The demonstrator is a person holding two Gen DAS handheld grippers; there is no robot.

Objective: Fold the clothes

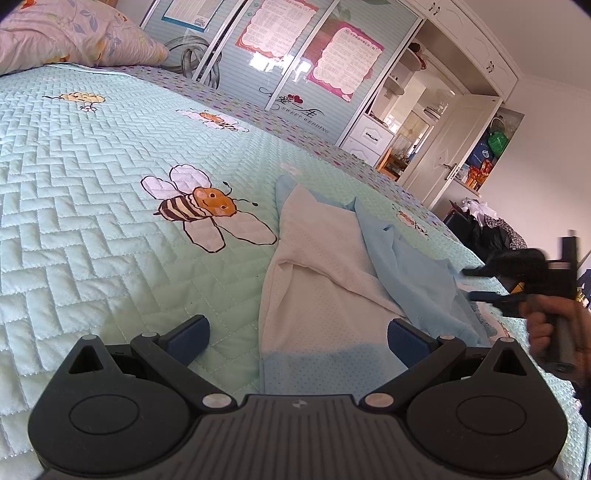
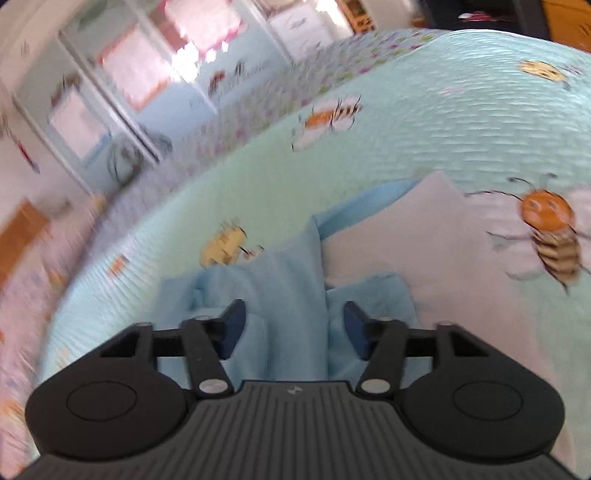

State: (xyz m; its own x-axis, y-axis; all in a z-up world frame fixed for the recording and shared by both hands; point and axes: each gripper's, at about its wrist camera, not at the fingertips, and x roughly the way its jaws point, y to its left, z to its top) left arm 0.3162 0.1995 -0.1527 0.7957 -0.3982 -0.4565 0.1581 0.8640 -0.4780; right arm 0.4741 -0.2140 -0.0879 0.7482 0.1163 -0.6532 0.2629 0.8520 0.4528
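On the bee-print quilt (image 1: 110,221), a pale-blue garment (image 1: 332,288) lies rumpled.

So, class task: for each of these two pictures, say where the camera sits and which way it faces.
Left wrist: on the left gripper, low over the bed, facing the wardrobe; the hand with the right gripper shows.
Right wrist: on the right gripper, tilted down at the garment; blurred.
Shared: blue-and-white garment, bee quilt, wardrobe.

A mint-green quilted bedspread (image 1: 110,155) with embroidered bees covers the bed, a floral pillow (image 1: 70,33) at its head. Beyond stands a sliding-door wardrobe (image 1: 280,62) bearing pink posters, beside white cabinets (image 1: 476,44) and an open white door (image 1: 454,144). Daylight glares off the panels.
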